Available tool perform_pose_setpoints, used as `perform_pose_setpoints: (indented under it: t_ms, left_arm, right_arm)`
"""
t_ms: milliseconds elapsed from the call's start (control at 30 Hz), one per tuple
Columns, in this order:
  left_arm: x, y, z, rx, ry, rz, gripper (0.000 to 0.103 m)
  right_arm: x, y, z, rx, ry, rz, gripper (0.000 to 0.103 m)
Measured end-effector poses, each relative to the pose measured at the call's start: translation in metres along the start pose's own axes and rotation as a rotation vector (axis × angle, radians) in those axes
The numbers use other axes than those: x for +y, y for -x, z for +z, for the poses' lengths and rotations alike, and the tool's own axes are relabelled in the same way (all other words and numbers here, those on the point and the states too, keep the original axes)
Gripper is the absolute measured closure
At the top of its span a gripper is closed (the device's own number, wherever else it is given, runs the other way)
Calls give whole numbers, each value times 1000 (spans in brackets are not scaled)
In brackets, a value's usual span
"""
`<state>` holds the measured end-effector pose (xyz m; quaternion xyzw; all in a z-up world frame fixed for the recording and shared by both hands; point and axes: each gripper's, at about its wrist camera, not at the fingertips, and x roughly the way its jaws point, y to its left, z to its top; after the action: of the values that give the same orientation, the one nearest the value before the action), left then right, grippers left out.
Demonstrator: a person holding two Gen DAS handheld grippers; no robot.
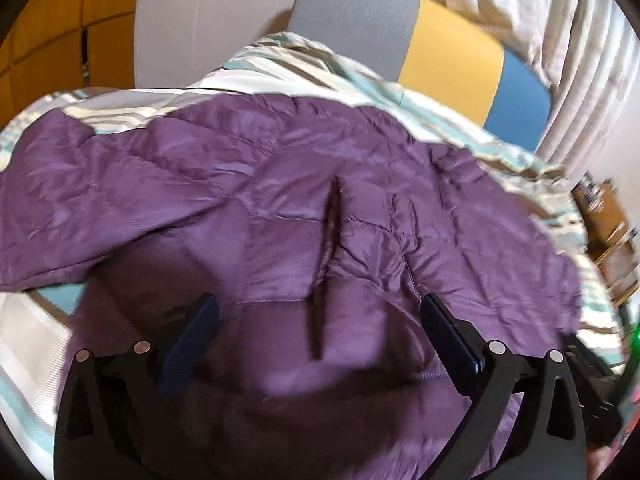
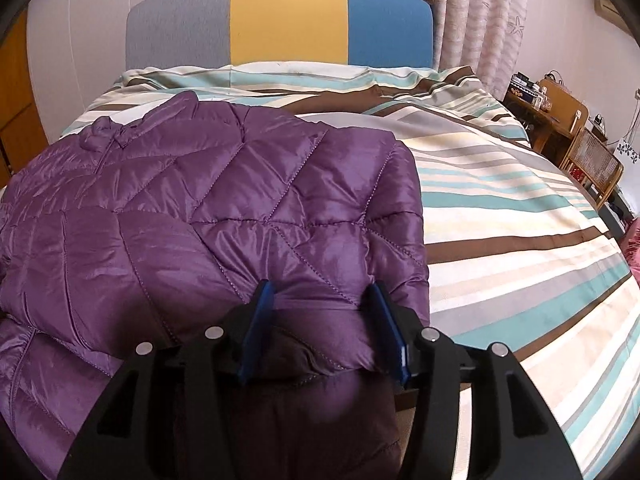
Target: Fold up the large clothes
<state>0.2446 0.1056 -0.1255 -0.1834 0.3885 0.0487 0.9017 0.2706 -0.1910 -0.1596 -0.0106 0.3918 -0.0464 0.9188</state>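
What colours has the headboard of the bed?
The headboard has three vertical panels: grey, yellow and blue. The right wrist view shows it best.

The jacket (image 2: 208, 216) is thin purple cloth with a satin sheen, quilted with stitched seams into puffy diamond panels and finely creased; a dark zip (image 1: 326, 264) runs down it. At 6 o'clock in the right view its lining (image 2: 304, 408) looks darker and matt. The bedcover (image 2: 500, 216) is smooth, matt striped cloth. The headboard (image 2: 280, 20) at 12 o'clock is upholstered in matt, fine-grained fabric. The curtain (image 2: 480, 20) at 1 o'clock is light patterned cloth. The left gripper (image 1: 318, 308) and right gripper (image 2: 320, 292) are matt black plastic with shiny metal pins and dark blue pads. The chair (image 2: 592, 160) at 3 o'clock is varnished wood.
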Motion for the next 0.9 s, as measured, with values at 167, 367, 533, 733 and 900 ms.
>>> perform_pose_setpoints:
  t_ms: [167, 367, 533, 733, 900]
  left_arm:
    - [62, 42, 9, -87, 158, 58, 3]
    - [183, 98, 3, -204, 551, 208, 3]
    - [262, 130, -21, -280, 832, 222, 5]
    - [319, 150, -53, -371, 1023, 251, 21]
    - [339, 150, -53, -411, 1015, 262, 23]
  right_arm:
    - [0, 0, 1, 1, -3, 4, 51]
    - [0, 2, 2, 0, -9, 10, 50]
    - [-1, 2, 2, 0, -10, 12, 50]
    - [1, 2, 3, 0, -9, 9, 49]
    - [2, 1, 3, 0, -5, 5, 49]
